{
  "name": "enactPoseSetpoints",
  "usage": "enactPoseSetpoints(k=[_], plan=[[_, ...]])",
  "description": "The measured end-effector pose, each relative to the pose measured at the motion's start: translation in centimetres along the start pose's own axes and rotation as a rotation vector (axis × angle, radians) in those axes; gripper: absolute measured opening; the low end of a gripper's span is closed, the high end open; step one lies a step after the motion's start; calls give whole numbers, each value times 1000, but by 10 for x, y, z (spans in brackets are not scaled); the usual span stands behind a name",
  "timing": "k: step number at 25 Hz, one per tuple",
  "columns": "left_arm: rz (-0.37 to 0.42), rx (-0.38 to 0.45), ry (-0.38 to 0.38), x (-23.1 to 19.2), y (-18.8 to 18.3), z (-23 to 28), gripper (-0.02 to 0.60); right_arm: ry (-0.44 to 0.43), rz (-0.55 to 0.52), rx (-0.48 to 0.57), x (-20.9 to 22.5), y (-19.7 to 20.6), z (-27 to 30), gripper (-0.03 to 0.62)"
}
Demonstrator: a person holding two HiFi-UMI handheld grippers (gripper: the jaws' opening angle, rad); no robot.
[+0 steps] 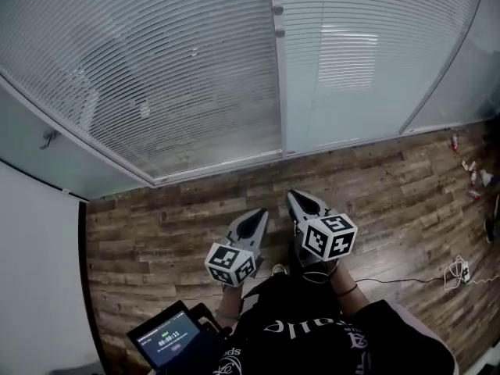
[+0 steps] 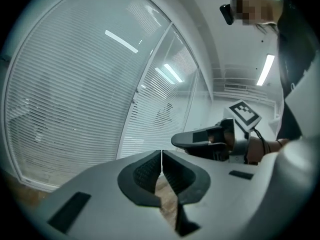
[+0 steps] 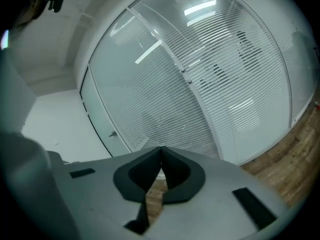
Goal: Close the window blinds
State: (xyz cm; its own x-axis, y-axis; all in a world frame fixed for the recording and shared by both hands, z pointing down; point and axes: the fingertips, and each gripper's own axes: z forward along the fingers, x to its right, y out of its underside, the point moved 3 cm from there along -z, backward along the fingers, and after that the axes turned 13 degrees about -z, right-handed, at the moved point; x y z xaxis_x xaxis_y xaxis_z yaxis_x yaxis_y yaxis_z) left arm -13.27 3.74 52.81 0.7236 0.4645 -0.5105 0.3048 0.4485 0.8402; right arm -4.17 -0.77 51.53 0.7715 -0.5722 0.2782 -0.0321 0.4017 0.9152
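Two big blinds hang on the far side of the room. One is on the left and the other is on the right. A white post stands between them, and two small knobs sit high up on it. Thin gaps show between the slats, and dim shapes show through them. Far to the left, past the blinds, there is a small handle.

The left gripper and the right gripper are near the person's body, side by side over the wood floor. Both point toward the blinds and are well apart from them. Neither one touches the blinds or the post.

In the left gripper view, the left gripper has its jaws pressed together, with nothing between them. The right gripper shows just to its right. In the right gripper view, the right gripper is clenched tight too and holds nothing. The blinds fill the far side of that view.

A small lit screen is near the person, on the left. A thin cable lies on the floor to the right.
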Motion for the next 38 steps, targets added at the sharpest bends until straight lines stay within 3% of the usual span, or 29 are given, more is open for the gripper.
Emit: enactPoseSetpoints(k=[4,10,18,29,38], plan=[[1,27,33,24,9,-27,3,30,-10,-2,-21,15,-38,17],[23,4,91,63,28,-42,3,84,-9,24,-26,21,-83,17],[49,44,107,123,44,-45,3,152,-7,59,-7,36,-174,17],[49,-20,142,286,155,-53,3,175,-3,70,23,82,-347,17],[65,-13,136,341,192,-70,3,142,-59,81,17,99,-405,17]])
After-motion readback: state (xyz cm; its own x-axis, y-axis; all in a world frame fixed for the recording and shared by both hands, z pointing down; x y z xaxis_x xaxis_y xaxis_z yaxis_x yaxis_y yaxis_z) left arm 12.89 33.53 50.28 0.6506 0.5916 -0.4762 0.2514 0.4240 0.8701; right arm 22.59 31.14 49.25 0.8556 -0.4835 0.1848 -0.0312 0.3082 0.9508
